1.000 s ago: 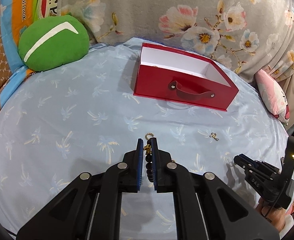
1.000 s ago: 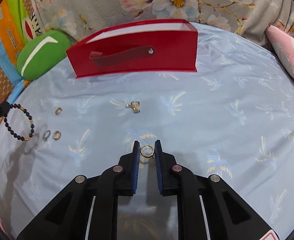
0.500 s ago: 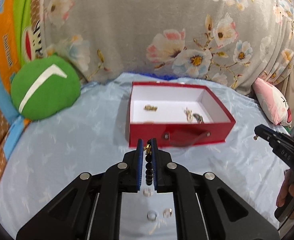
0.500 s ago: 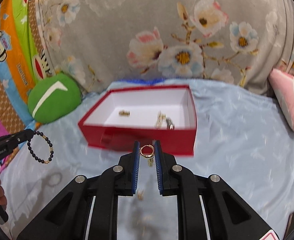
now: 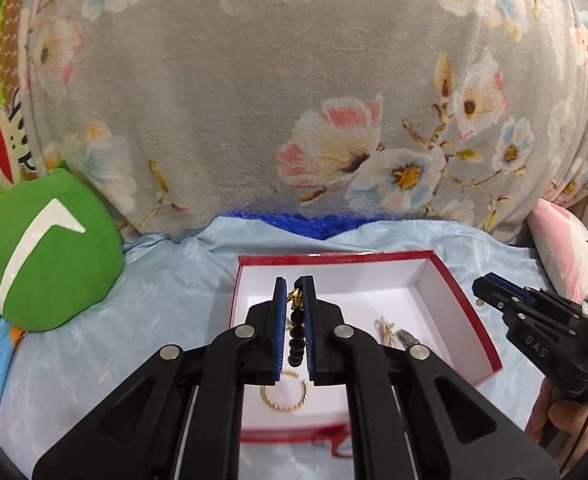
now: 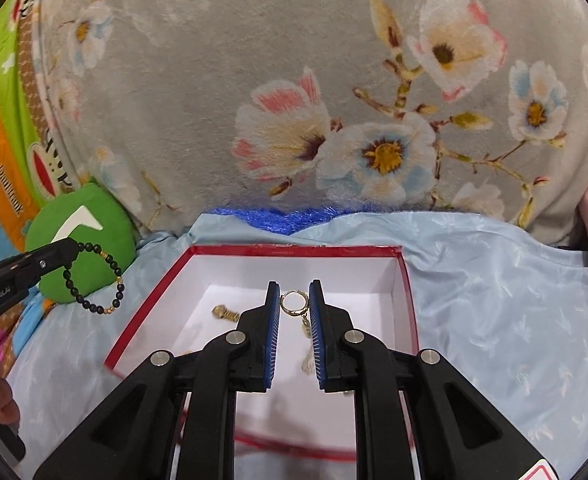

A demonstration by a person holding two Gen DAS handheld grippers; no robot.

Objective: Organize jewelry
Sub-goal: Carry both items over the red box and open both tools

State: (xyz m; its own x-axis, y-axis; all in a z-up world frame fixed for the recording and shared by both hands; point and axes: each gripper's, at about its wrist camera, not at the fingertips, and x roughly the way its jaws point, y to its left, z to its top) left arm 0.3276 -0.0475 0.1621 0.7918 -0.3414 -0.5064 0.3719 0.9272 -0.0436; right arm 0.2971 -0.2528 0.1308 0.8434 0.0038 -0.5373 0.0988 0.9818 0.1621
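The left gripper [image 5: 294,285] was clamped on a black bead bracelet [image 5: 297,336], and the right gripper [image 6: 294,289] pinched a gold ring [image 6: 294,303]. Both hung above the red box [image 6: 407,300], where what looked like other gold pieces [image 6: 225,313] lay.

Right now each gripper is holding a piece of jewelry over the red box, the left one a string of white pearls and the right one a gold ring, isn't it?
Not pearls. The left gripper holds a black bead bracelet, seen clearly in the right wrist view. The rest stands: the right gripper holds a gold ring over the red box.
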